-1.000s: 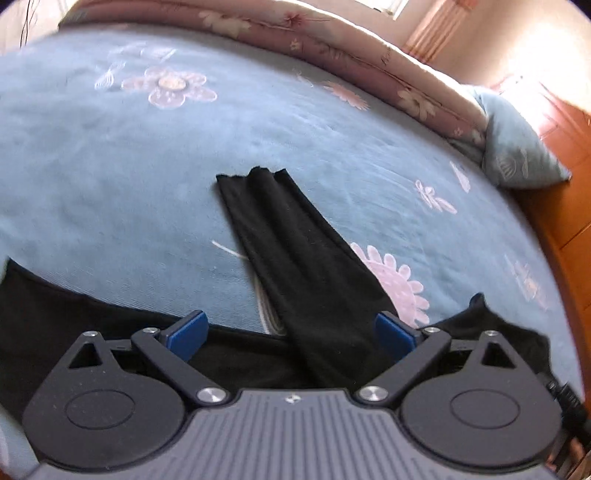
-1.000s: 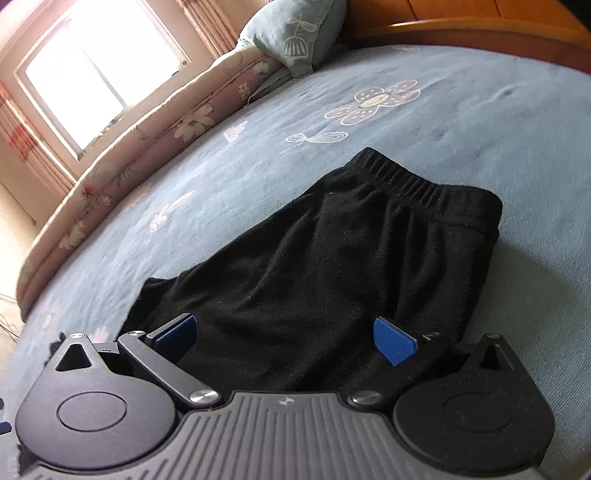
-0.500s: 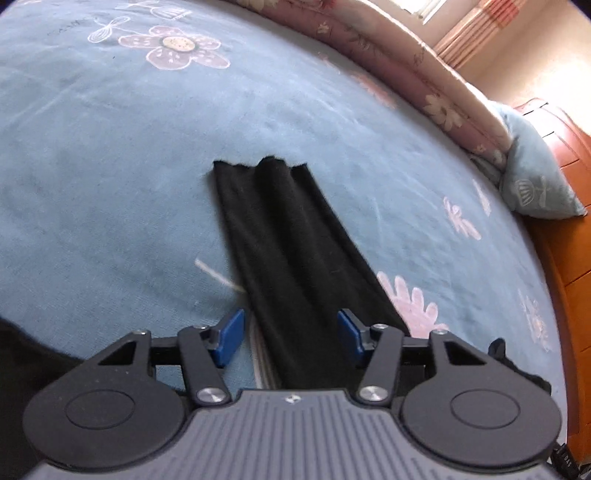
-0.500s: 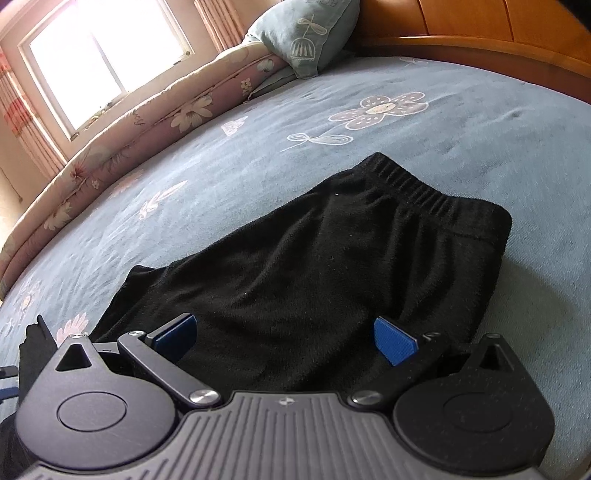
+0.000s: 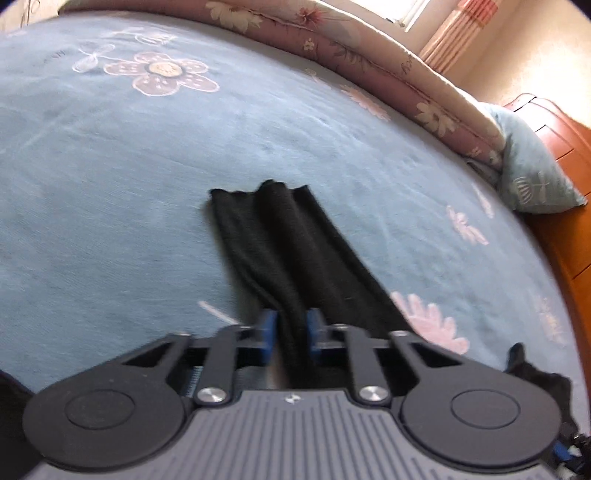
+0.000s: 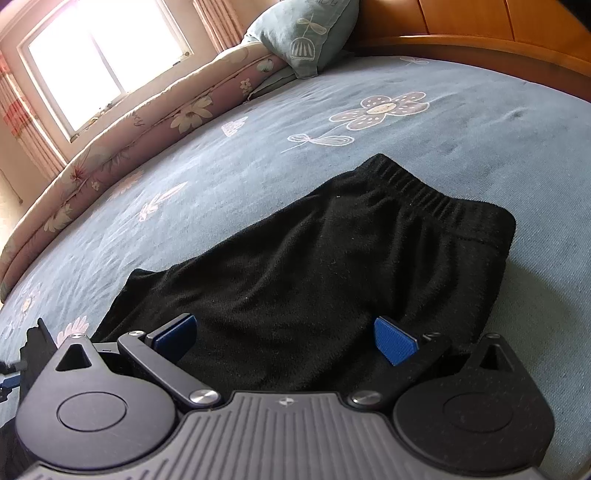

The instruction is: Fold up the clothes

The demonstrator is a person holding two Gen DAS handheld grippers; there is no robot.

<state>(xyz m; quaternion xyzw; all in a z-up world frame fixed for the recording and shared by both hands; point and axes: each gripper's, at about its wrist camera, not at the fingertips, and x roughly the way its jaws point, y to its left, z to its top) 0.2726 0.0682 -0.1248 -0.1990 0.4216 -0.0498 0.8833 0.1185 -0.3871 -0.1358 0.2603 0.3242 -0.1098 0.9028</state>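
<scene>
A pair of black trousers lies on the blue flowered bedsheet [image 5: 110,166]. In the left wrist view one long trouser leg [image 5: 280,236] runs away from me to its hem. My left gripper [image 5: 290,328] sits low on that leg; its jaws are closing and the blue pads pinch a bunched fold of the cloth. In the right wrist view the trousers' upper part [image 6: 314,266] spreads out, with the ribbed waistband [image 6: 417,188] at the far end. My right gripper [image 6: 284,332] hovers over it, open, with the fabric below the wide-set pads.
A rolled floral quilt [image 5: 369,55] lines the far side of the bed. A pale blue pillow [image 6: 306,29] leans against the wooden headboard [image 6: 480,33]. A bright window [image 6: 99,55] stands behind the quilt. Bare sheet surrounds the trousers.
My left gripper came down and forward onto the trouser leg, and its jaws went from wide open to pinched on the cloth. The right gripper stayed open over the waist part.
</scene>
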